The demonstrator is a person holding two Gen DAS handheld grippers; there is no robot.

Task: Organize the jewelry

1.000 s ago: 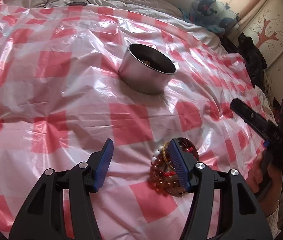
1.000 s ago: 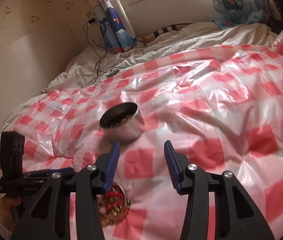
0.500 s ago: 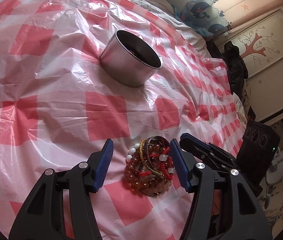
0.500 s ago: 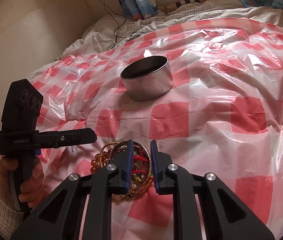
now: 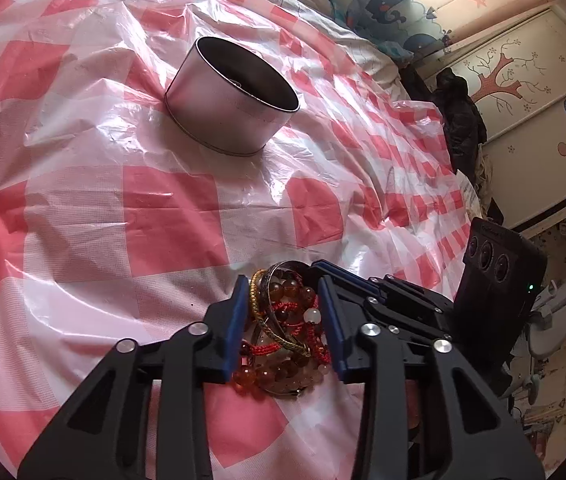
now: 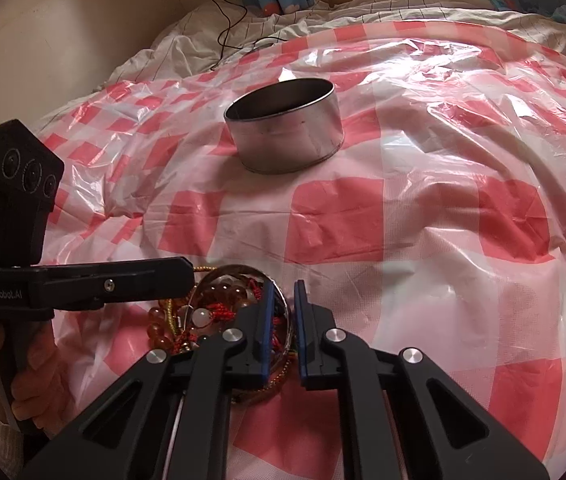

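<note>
A pile of jewelry (image 5: 285,328), amber bead bracelets, red cords and gold bangles, lies in a small glass dish (image 6: 239,270) on the red-checked plastic sheet (image 5: 171,216). My left gripper (image 5: 283,312) is closed around the pile, its blue pads pressing on both sides. My right gripper (image 6: 285,312) is shut on the dish's rim, one finger inside and one outside. A round metal tin (image 5: 231,100) stands open further away on the sheet; it also shows in the right wrist view (image 6: 285,128).
The sheet covers a soft bed with rumpled bedding (image 6: 323,12) and a black cable (image 6: 227,28) behind. A wardrobe (image 5: 531,64) and dark clothing (image 5: 459,108) stand to the right of the bed.
Both grippers moved down onto the jewelry dish. The left jaws closed in on the pile, and the right jaws narrowed onto the dish rim.
</note>
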